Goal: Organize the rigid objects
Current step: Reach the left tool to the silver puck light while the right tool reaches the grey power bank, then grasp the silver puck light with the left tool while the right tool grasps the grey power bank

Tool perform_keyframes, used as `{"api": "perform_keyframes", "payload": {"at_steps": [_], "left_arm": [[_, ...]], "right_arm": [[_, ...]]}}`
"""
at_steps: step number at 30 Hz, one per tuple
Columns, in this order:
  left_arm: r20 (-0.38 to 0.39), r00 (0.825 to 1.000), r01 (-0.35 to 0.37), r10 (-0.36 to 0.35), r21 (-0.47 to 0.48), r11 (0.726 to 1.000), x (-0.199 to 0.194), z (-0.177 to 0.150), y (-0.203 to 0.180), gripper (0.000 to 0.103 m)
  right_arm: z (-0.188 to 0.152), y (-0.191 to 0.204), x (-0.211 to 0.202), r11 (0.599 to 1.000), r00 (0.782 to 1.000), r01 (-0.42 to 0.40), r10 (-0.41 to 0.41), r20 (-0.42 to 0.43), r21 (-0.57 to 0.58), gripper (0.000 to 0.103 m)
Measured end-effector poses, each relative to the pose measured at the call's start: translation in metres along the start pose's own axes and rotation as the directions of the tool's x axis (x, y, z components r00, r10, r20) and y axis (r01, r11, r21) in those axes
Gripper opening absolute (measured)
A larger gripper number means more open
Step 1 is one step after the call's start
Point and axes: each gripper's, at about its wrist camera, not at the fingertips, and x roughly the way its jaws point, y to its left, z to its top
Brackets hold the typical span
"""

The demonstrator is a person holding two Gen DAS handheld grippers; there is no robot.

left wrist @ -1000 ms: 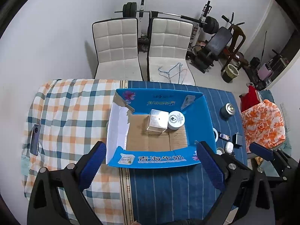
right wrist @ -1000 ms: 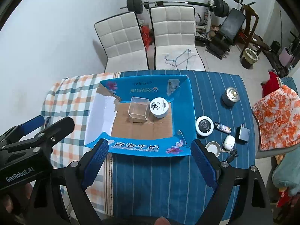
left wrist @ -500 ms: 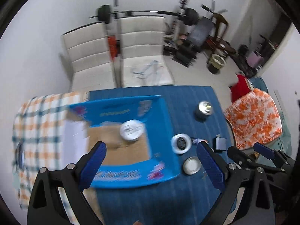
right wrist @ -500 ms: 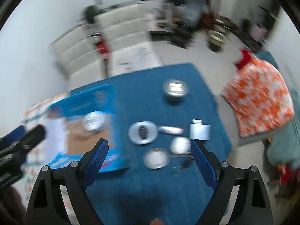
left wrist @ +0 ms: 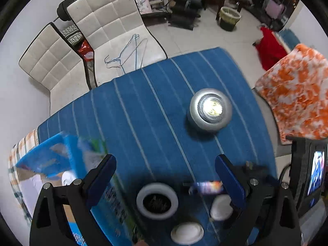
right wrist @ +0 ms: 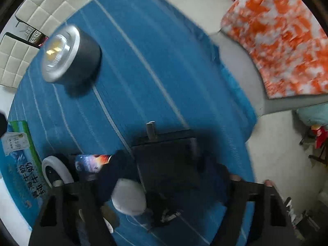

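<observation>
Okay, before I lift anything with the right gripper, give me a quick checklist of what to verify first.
1. Dark box between the right gripper's fingers: ok. Its jaws have just been closing.
2. Pads pressing on the dark box: cannot tell, too dark and blurred.
3. White oval piece clear of that grip: cannot tell. It lies close beside the dark box.
4. Left gripper free: ok, open and holding nothing.
5. Blue carton in sight for the drop: ok, at the left of the left wrist view. Room inside: cannot tell, blurred.
</observation>
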Motion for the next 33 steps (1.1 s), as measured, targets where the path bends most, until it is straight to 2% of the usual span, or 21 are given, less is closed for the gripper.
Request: {"api": "perform_keyframes", "payload": {"at_steps": [6, 11, 18, 20, 21, 22, 27, 33], "left_arm": [[-0.034, 0.998, 0.051, -0.051, -0.002, 0.999, 0.029, 0.024, -0.011, 0.099], [-0.096, 0.991, 0.101, -0.096, 0.055, 0.993, 0.057, 0.049, -0.037, 0.099], [-0.168, 0.981, 0.116, -0.097, 0.111, 0.987, 0.091, 0.068, -0.060, 0.098], [-0.190, 0.977, 0.120, -0.096, 0.117, 0.986, 0.101, 0.071, -0.063, 0.082], [-0.204, 0.973, 0.129, -0.104, 0.113, 0.985, 0.106, 0.071, -0.064, 0.069], [-0.210, 0.972, 0.136, -0.111, 0.110, 0.985, 0.109, 0.070, -0.064, 0.069], [-0.150, 0.983, 0.125, -0.106, 0.119, 0.985, 0.104, 0.061, -0.063, 0.069], [-0.129, 0.986, 0.118, -0.107, 0.082, 0.990, 0.094, 0.045, -0.051, 0.069]], "right_arm": [[0.010, -0.015, 0.000, 0.998, 0.999, -0.039, 0.037, 0.030, 0.058, 0.064], [0.030, -0.010, -0.004, 0.999, 0.999, -0.013, 0.010, 0.052, 0.052, 0.064], [0.051, -0.009, -0.005, 0.998, 0.998, -0.004, 0.000, 0.056, 0.068, 0.064], [0.054, -0.007, -0.005, 0.998, 0.998, 0.007, -0.011, 0.058, 0.060, 0.064], [0.056, -0.008, -0.004, 0.998, 0.998, 0.012, -0.016, 0.059, 0.057, 0.064], [0.056, -0.006, -0.004, 0.998, 0.998, 0.019, -0.023, 0.060, 0.051, 0.064], [0.059, 0.000, -0.004, 0.998, 0.997, 0.049, -0.051, 0.064, 0.031, 0.063], [0.054, 0.007, -0.007, 0.998, 0.996, 0.056, -0.057, 0.074, 0.016, 0.063]]}}
